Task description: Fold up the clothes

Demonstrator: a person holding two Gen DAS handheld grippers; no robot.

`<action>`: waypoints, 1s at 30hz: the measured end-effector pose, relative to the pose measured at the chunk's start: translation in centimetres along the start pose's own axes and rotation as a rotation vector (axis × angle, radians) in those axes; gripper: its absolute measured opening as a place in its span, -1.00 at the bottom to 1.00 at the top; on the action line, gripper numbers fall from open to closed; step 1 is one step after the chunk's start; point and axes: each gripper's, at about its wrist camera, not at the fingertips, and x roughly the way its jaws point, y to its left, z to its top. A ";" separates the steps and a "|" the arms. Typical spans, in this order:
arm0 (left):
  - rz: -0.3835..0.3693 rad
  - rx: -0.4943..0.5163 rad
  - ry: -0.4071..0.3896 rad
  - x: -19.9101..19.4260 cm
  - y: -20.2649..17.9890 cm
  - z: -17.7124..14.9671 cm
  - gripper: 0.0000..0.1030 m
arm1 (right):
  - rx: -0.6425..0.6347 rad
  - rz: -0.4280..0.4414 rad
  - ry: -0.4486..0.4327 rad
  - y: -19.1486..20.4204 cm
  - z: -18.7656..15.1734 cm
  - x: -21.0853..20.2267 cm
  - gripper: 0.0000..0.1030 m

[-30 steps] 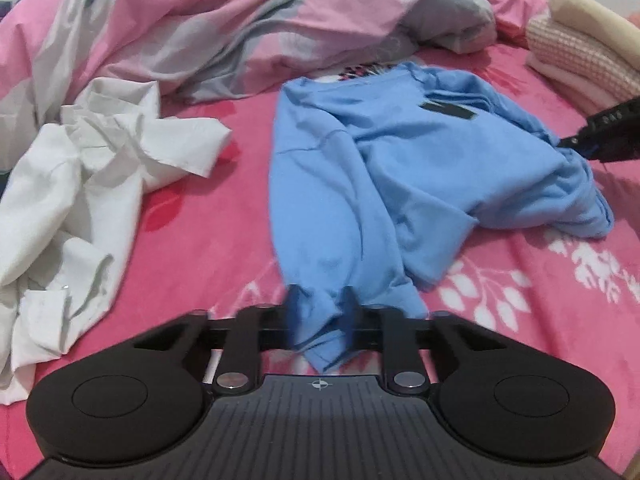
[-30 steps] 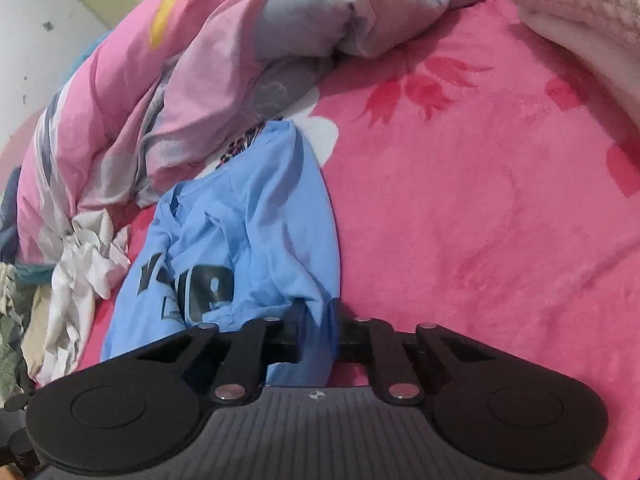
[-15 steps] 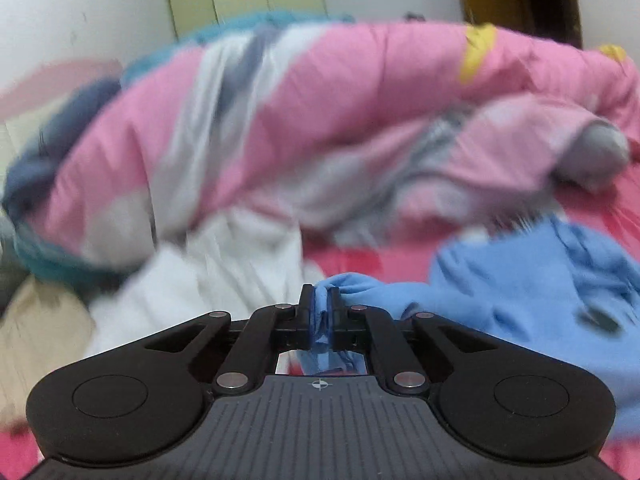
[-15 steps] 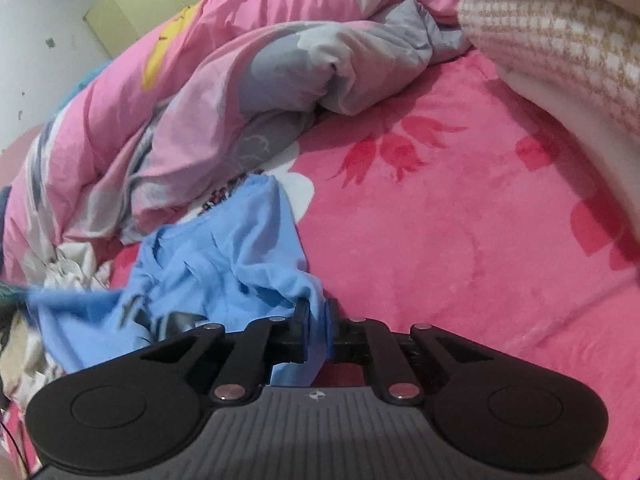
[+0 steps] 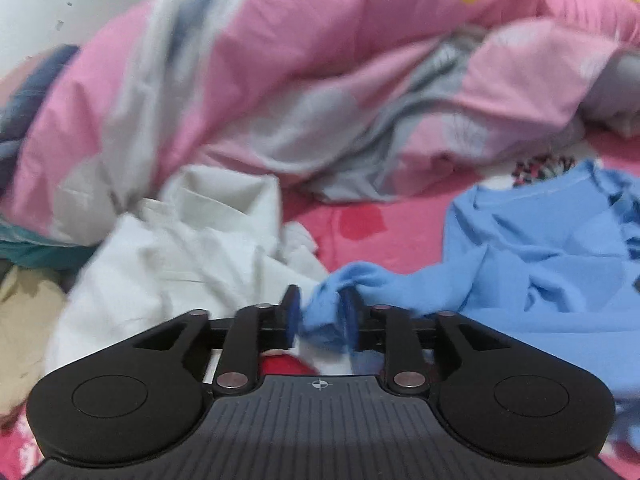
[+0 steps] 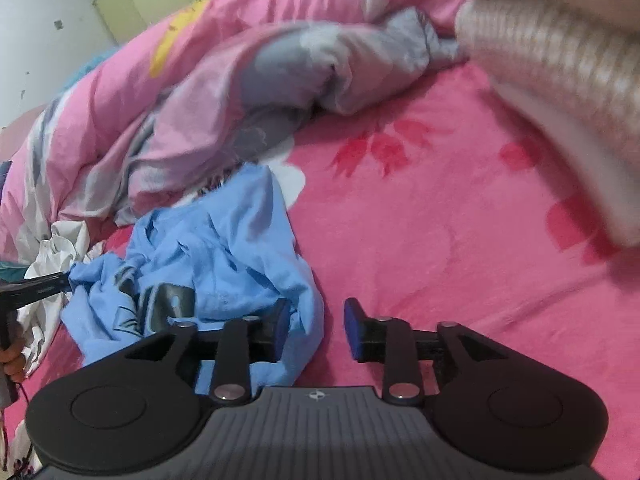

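A crumpled light blue T-shirt [image 5: 540, 264] with a dark print lies on the pink flowered bed sheet [image 6: 440, 220]. My left gripper [image 5: 320, 316] stands open, and a bunched corner of the shirt still sits between its blue pads. In the right wrist view the shirt [image 6: 240, 248] lies heaped at the left. My right gripper [image 6: 316, 328] is open there, with the shirt's edge draped against its left finger [image 6: 282, 320] and bare sheet in the gap. The left gripper [image 6: 70, 280] also shows at that view's left edge, at the shirt's far corner.
A crumpled white garment [image 5: 180, 248] lies left of the shirt. A pink and grey duvet [image 5: 320, 80] is piled along the back. A stack of folded cream and checked cloth [image 6: 560, 60] rises at the right. A hand [image 6: 12, 360] shows at the left edge.
Both grippers were shut on the blue shirt half a second ago and have opened. The shirt has dropped into a heap on the bed. Both views are blurred by motion.
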 end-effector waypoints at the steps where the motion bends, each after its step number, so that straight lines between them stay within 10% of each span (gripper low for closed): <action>1: 0.005 -0.017 -0.023 -1.3 0.7 0.2 -0.22 | -0.013 0.002 -0.026 0.4 0.1 -0.9 -0.35; 7: -0.107 -0.196 -0.107 -7.5 3.4 1.0 -0.11 | -0.157 0.085 -0.121 4.8 1.0 -3.4 -0.20; 14: -0.384 -0.292 0.065 -7.3 -1.3 -3.6 -0.10 | -0.355 0.012 -0.014 8.8 0.4 2.4 -0.26; 20: -0.466 -0.328 0.119 -5.1 -3.7 -5.9 -0.10 | -0.361 -0.066 -0.021 8.3 2.2 4.5 -0.83; 30: -0.465 -0.301 0.128 -2.1 -3.4 -5.0 -0.10 | -0.219 -0.091 -0.185 6.4 8.9 3.6 -0.87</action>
